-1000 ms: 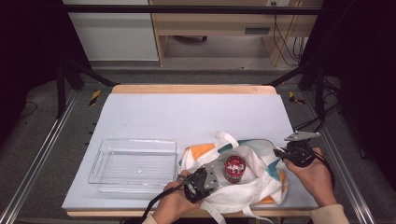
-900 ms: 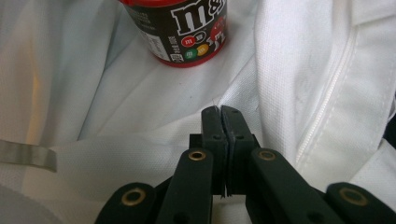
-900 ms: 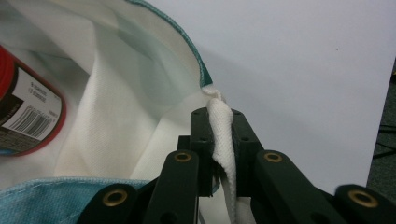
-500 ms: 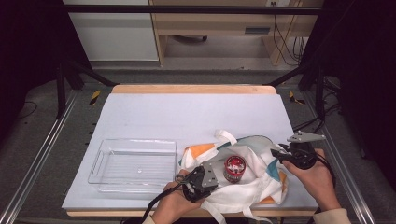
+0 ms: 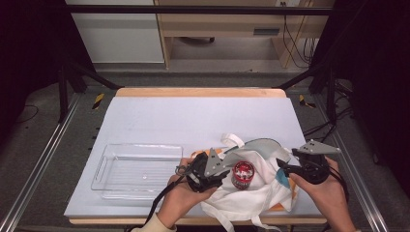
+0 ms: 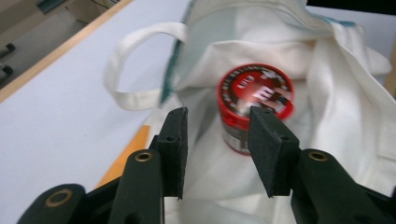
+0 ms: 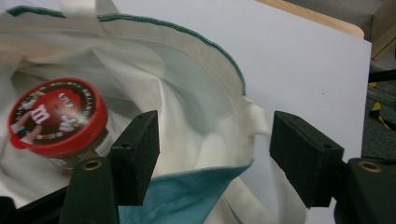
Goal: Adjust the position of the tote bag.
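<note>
- The person's left hand (image 5: 181, 198) comes in from the bottom edge of the high view, palm cupped under the left gripper (image 5: 223, 170).
- The left gripper points toward the right of the high view. Its two black jaws have just been opening and stand apart with nothing pressed between them.
- The right hand (image 5: 324, 191) holds the right gripper (image 5: 283, 169), which points left toward the other.
- The right gripper's jaws have just been opening too, and stand wide with no pad gripping anything.

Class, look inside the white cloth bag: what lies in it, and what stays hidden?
Inside the bag lies a red-lidded jar, lid facing up. The folds cover the jar's base and the bag's bottom, so anything else in there cannot be seen.
</note>
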### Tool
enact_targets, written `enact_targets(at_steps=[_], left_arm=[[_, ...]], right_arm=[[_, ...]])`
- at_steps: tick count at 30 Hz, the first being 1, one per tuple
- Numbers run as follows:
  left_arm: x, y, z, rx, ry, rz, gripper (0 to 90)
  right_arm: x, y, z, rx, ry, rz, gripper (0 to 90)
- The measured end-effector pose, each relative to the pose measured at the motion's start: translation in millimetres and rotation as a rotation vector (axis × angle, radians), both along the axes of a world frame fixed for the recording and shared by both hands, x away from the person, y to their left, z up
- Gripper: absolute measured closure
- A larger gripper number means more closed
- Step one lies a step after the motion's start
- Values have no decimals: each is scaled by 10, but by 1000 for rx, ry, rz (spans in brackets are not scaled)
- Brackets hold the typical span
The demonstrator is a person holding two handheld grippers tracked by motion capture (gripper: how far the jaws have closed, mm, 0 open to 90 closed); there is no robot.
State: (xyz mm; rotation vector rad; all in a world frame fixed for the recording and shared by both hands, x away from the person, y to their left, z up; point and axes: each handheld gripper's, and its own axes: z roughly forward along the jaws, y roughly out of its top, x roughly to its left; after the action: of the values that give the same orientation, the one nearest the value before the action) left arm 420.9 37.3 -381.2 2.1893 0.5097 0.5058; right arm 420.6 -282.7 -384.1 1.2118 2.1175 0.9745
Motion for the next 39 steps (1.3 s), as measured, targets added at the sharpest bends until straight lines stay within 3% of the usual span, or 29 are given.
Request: enact_targets(at_steps=[4, 9, 13, 19, 24, 31, 36, 39], left_arm=[[97, 29, 8, -12, 2, 28, 560], [178, -16, -84, 34, 32, 37, 558], [254, -39, -136, 86, 40, 56, 671], [391, 20, -160, 83, 67, 96, 810], [470, 51, -169, 95, 71, 118, 841], [578, 100, -221, 103, 91, 149, 840], [565, 103, -239, 78, 93, 148, 778], [535, 103, -216, 64, 86, 151, 691]], right_arm=[[-80, 41, 50, -2, -17, 0, 321], [-177, 134, 75, -5, -15, 25, 326], [-215, 263, -26, -36, 15, 38, 328], [-233, 304, -164, -109, 44, 31, 364], [-291, 255, -207, -99, 68, 28, 372], [-370, 154, -224, -89, 86, 34, 375], [-360, 183, -177, -71, 61, 64, 340], [-318, 254, -93, -42, 54, 92, 287]])
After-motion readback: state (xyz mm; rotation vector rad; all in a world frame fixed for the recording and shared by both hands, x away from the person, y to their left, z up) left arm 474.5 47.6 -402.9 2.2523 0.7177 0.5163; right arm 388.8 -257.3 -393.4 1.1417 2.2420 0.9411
